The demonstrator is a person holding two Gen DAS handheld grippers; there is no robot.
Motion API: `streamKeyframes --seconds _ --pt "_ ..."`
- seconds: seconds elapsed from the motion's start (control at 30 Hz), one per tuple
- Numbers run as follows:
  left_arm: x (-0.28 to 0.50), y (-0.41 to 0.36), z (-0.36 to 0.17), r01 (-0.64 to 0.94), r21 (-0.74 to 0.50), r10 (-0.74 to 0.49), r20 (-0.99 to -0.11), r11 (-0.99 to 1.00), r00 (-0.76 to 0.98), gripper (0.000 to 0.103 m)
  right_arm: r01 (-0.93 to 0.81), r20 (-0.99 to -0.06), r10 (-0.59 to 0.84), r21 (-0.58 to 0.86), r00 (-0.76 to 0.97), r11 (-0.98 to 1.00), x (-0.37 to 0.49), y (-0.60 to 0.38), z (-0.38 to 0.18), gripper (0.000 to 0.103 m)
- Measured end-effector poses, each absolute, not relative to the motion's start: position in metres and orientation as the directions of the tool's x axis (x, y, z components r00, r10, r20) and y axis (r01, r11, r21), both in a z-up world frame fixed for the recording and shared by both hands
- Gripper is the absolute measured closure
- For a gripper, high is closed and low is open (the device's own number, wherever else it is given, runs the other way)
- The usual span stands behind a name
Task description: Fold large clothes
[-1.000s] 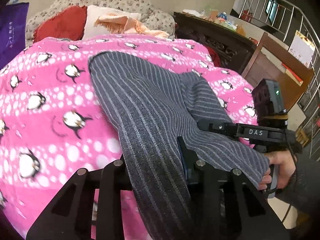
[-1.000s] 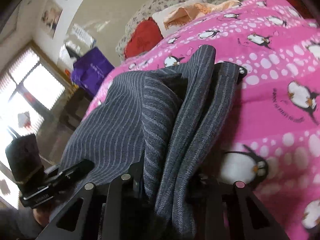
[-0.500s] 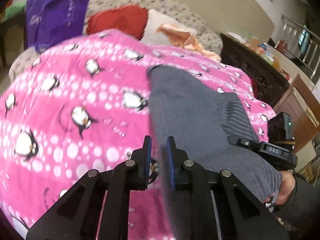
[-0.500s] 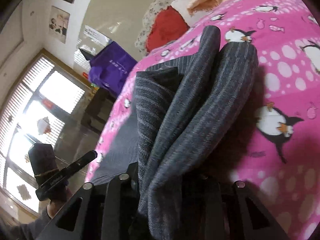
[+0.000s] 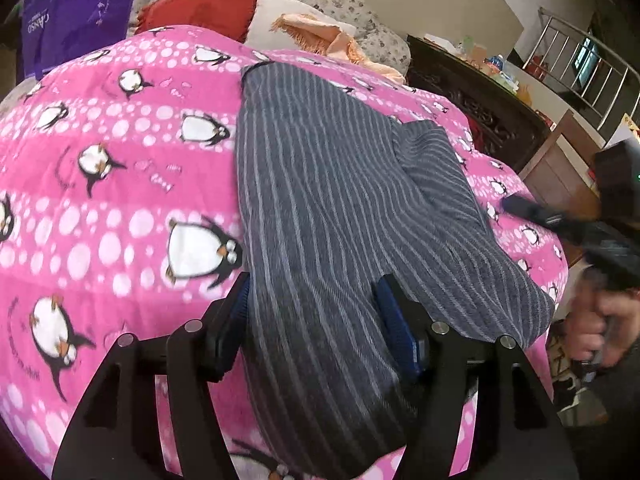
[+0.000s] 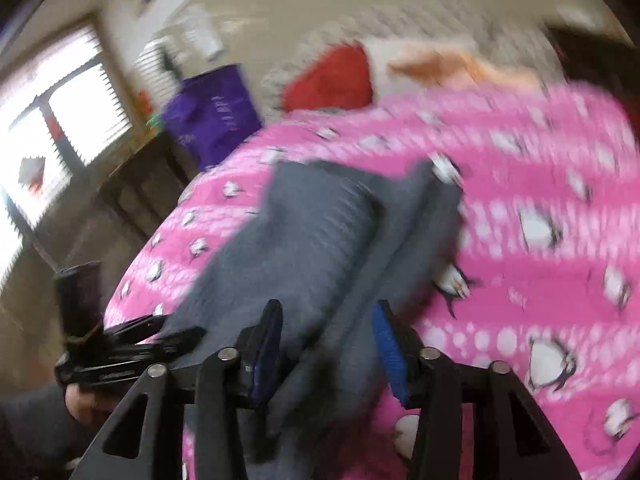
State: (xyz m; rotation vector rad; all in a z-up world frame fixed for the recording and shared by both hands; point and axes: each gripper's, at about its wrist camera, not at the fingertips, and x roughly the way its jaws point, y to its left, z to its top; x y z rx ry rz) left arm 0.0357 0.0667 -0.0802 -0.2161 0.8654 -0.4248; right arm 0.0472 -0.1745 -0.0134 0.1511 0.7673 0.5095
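A grey striped garment [image 5: 332, 200] lies lengthwise, folded, on a pink penguin blanket [image 5: 120, 200]. My left gripper [image 5: 314, 312] hangs over its near end with the jaws opening wide. The cloth runs between them and the pads do not press on it. In the blurred right wrist view the garment [image 6: 312, 240] lies on the blanket [image 6: 540, 184], and my right gripper [image 6: 326, 336] stands open above its near end, with cloth showing between the jaws. Each view shows the other gripper beside the garment: the right gripper [image 5: 520, 208] blurred in a hand, the left gripper [image 6: 180, 328] at lower left.
A purple bag [image 5: 76, 16], a red cushion [image 5: 200, 8] and a white pillow with an orange cloth [image 5: 312, 28] sit at the far end. A dark wooden cabinet [image 5: 480, 96] and a metal railing [image 5: 580, 60] stand on the right. A bright window [image 6: 60, 120] is on the left.
My left gripper let go of the cloth, nearly shut, then opened wide over the garment. My right gripper rose and swung, and the bunched cloth it held now lies lower on the blanket.
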Motion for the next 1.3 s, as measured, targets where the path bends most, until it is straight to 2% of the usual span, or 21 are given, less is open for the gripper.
streamKeyframes --seconds 0.07,0.13,0.2,0.27,0.3,0.37,0.43,0.53,0.67,0.73,0.8,0.83,0.93,1.07,1.2,1.3 --pt "0.029 0.068 -0.081 0.273 -0.352 -0.445 -0.685 0.895 0.577 0.041 -0.469 -0.604 0.536 0.284 0.59 0.836 0.032 -0.153 0.003 0.065" --pt "0.027 0.068 -0.082 0.272 -0.345 -0.439 -0.683 0.898 0.584 0.041 -0.533 -0.628 0.561 0.261 0.54 0.805 0.025 -0.133 0.004 0.07" --pt "0.026 0.068 -0.083 0.273 -0.339 -0.435 -0.683 0.9 0.587 0.041 -0.564 -0.703 0.522 0.207 0.483 0.8 0.024 -0.115 -0.016 0.073" --pt "0.025 0.062 -0.086 0.298 -0.294 -0.417 -0.695 0.908 0.586 0.037 -0.54 -0.812 0.44 0.189 0.384 0.82 0.035 -0.115 -0.065 0.073" --pt "0.022 0.059 -0.088 0.306 -0.267 -0.403 -0.694 0.914 0.597 0.036 -0.537 -0.799 0.463 0.214 0.385 0.816 0.036 -0.119 -0.073 0.073" --pt "0.023 0.065 -0.091 0.285 -0.304 -0.416 -0.688 0.909 0.594 0.032 -0.526 -0.745 0.53 0.284 0.406 0.802 0.037 -0.132 -0.077 0.073" --pt "0.031 0.072 -0.092 0.255 -0.357 -0.438 -0.693 0.899 0.573 0.028 -0.513 -0.742 0.526 0.287 0.415 0.809 0.037 -0.133 -0.076 0.073" --pt "0.029 0.077 -0.089 0.226 -0.396 -0.451 -0.686 0.89 0.571 0.027 -0.515 -0.74 0.5 0.243 0.449 0.822 0.03 -0.131 -0.073 0.07" --pt "0.012 0.085 -0.071 0.194 -0.442 -0.465 -0.663 0.876 0.586 0.028 -0.463 -0.746 0.488 0.271 0.452 0.844 0.015 -0.134 -0.068 0.067" --pt "0.002 0.089 -0.057 0.167 -0.449 -0.455 -0.672 0.878 0.585 0.023 -0.426 -0.756 0.478 0.291 0.447 0.857 0.002 -0.129 -0.061 0.067" --pt "-0.006 0.087 -0.046 0.13 -0.393 -0.391 -0.713 0.91 0.582 0.011 -0.374 -0.751 0.463 0.306 0.47 0.876 -0.014 -0.134 -0.052 0.068" --pt "-0.01 0.083 -0.041 0.109 -0.348 -0.344 -0.739 0.931 0.579 0.008 -0.344 -0.749 0.437 0.292 0.498 0.892 -0.023 -0.137 -0.046 0.067" --pt "-0.028 0.069 -0.022 0.083 -0.253 -0.25 -0.752 0.964 0.61 0.007 -0.239 -0.717 0.365 0.276 0.594 0.931 -0.059 -0.149 -0.031 0.066" --pt "-0.05 0.044 0.007 0.032 -0.108 -0.102 -0.735 0.994 0.671 0.007 -0.115 -0.75 0.228 0.2 0.621 0.973 -0.088 -0.156 -0.021 0.066" --pt "-0.061 0.042 0.027 -0.022 -0.154 -0.099 -0.735 0.988 0.671 0.007 -0.082 -0.714 0.184 0.176 0.675 0.981 -0.11 -0.162 -0.005 0.066" --pt "-0.071 0.041 0.034 -0.058 -0.143 -0.07 -0.75 0.988 0.658 0.007 -0.076 -0.693 0.16 0.15 0.703 0.986 -0.124 -0.163 0.007 0.063"
